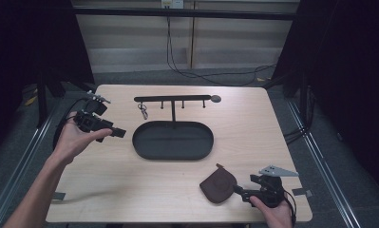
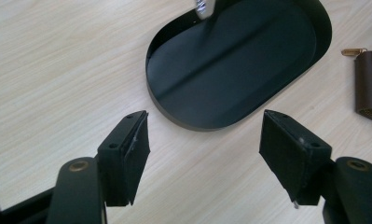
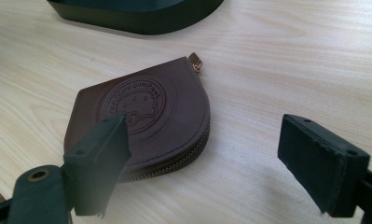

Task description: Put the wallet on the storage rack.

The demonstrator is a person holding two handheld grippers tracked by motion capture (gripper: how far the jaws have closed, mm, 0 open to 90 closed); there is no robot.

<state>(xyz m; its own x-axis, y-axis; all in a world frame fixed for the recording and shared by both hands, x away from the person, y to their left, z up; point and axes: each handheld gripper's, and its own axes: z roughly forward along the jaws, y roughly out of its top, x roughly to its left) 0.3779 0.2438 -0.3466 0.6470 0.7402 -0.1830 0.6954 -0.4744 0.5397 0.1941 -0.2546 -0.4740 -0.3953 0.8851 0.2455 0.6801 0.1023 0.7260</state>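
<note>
Work surface: a light wooden table (image 1: 130, 190) carrying a black oval metal tray (image 1: 173, 140) with an upright post and a crossbar of hooks (image 1: 173, 99); a small metal key ring (image 1: 143, 111) hangs from the leftmost hook.

Item in hand: a brown, round-edged leather zip pouch (image 3: 146, 116) with an embossed circular emblem, lying flat on the table near the front right edge, well apart from the tray and in front of it. Its brass zip pull (image 3: 196, 62) points toward the tray.

Right gripper (image 3: 207, 163): jaws wide, nothing held. In the right gripper view the pouch lies just beyond the jaws, its near left part behind the left jaw; no pad presses on it.

Left gripper (image 2: 204, 154): held above the table to the left of the tray, jaws standing wide with bare tabletop and the tray rim between them; nothing held.

Assessment: the step in hand appears to be the approach to the pouch with the right gripper. The next move would call for shifting the jaws across so the pouch edge sits squarely between the pads, lowering, then closing firmly on the thin leather without it sliding on the smooth wood
</note>
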